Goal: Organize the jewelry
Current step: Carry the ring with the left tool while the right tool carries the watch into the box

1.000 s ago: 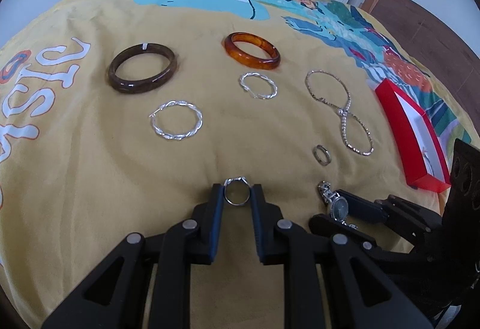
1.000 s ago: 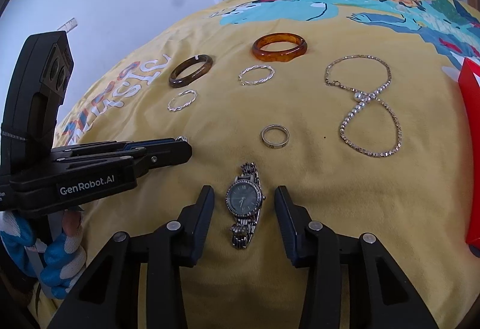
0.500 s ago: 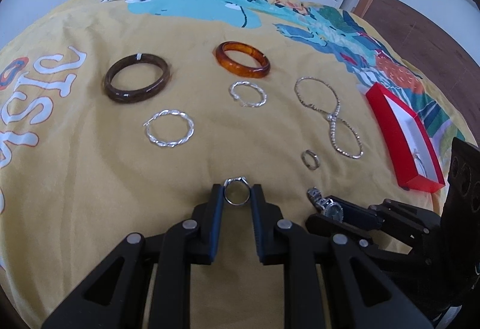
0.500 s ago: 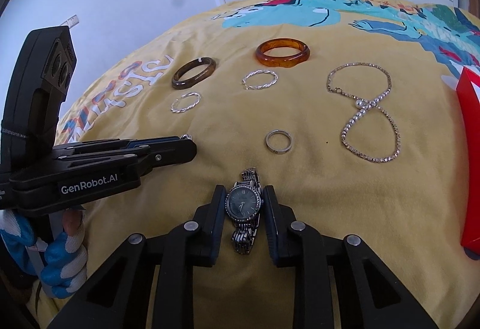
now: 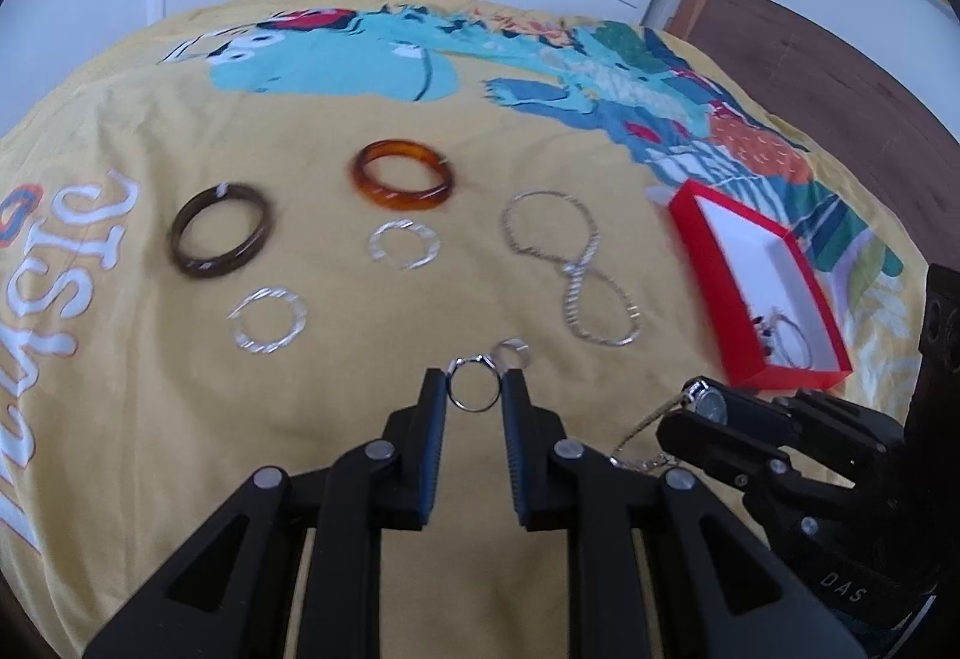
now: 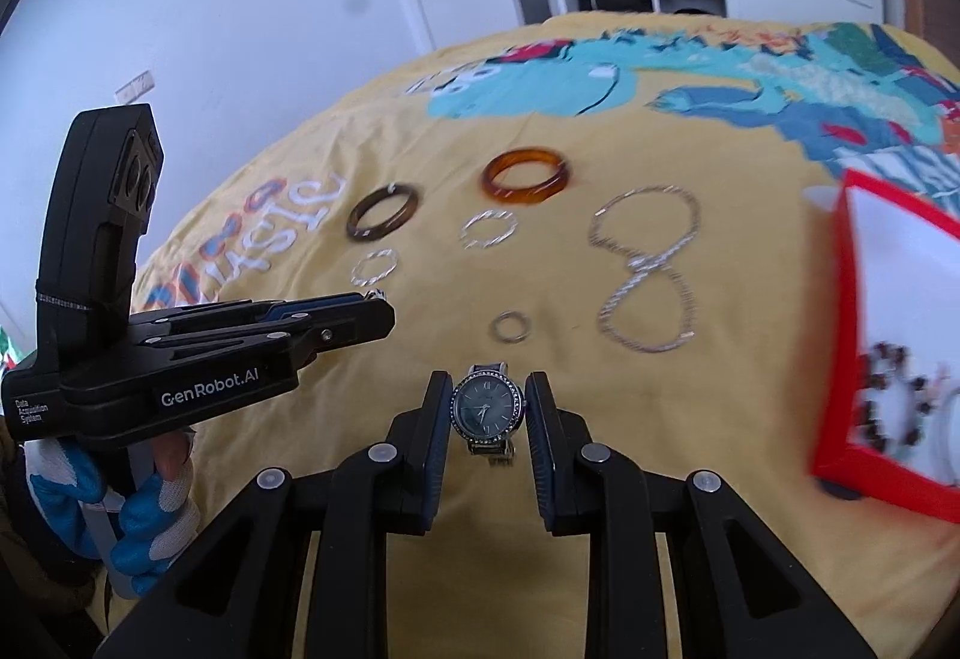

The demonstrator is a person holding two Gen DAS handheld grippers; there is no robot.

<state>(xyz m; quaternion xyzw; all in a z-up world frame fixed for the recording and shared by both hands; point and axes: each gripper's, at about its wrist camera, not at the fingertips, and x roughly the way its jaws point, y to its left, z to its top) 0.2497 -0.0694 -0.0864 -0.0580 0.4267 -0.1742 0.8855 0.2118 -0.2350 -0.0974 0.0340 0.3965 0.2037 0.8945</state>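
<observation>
Right wrist view, watch clamped between right gripper fingertips

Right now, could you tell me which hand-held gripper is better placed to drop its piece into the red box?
Right hand-held gripper, likely: it grips the watch and the red box lies on its side.

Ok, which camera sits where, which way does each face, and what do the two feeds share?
Left wrist: rides the left tongs, looking forward over the yellow bedspread toward the wardrobe; its fingers pinch a small ring; the right tongs show at lower right.
Right wrist: rides the right tongs, facing the same way; its fingers clamp the watch; the left tongs and gloved left hand show at left.
Shared: amber bangle, dark bangle, chain necklace, red box.
</observation>
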